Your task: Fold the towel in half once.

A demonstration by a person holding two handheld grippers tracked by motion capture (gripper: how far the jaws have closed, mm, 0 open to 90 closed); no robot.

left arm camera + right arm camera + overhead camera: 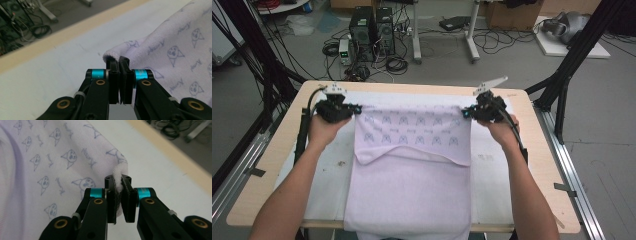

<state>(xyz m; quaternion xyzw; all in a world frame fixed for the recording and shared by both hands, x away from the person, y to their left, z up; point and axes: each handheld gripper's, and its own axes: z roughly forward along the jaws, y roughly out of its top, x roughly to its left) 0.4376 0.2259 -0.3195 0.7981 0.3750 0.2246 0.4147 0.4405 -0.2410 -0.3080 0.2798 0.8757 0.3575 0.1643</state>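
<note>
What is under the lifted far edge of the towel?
Under the towel, the same towel's lower layer lies on a white mat on the table. The raised flap and both grippers, left and right, cover the area directly beneath.

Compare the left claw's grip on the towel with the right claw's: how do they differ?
The left claw pinches the towel at its far left corner; the right claw takes the far right corner. The left shows a little cloth above its jaws; the right shows a thick hem fold between them. Both are shut on it.
</note>
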